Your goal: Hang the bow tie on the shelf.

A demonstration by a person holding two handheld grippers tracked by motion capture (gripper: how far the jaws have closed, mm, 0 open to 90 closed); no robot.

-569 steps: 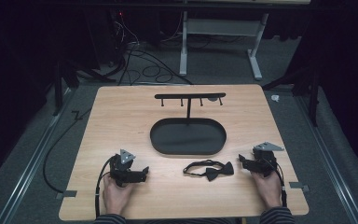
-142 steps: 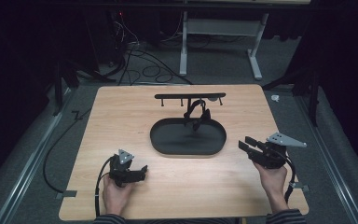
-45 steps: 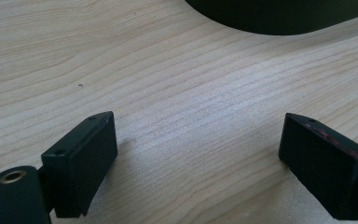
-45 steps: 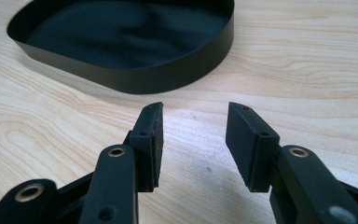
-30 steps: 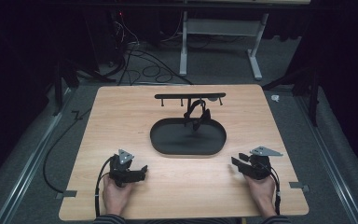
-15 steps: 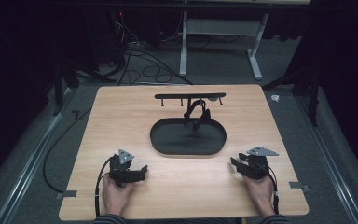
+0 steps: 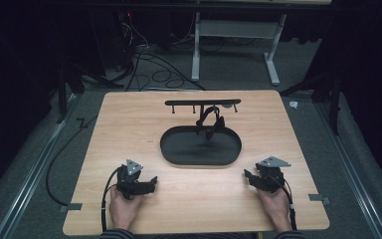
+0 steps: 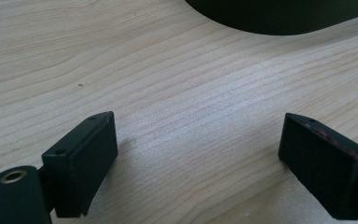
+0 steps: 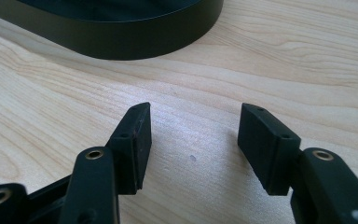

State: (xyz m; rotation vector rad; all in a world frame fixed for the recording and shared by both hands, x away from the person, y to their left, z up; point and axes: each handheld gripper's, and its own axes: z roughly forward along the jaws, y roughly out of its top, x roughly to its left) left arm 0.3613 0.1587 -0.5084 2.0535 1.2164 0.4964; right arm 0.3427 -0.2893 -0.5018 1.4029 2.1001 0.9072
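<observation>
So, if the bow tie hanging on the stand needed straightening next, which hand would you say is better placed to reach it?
Probably the right. The bow tie hangs right of the stand's middle, nearer the right gripper, whose empty jaws have just been opening. The left gripper, also open and empty, would have to cross the tray.

A small black bow tie point(image 7: 210, 121) hangs from a peg of the black stand's crossbar point(image 7: 202, 103), its strap looped and its knot drooping over the stand's oval base point(image 7: 179, 149). It is well beyond both pairs of fingers, apart from them.
</observation>
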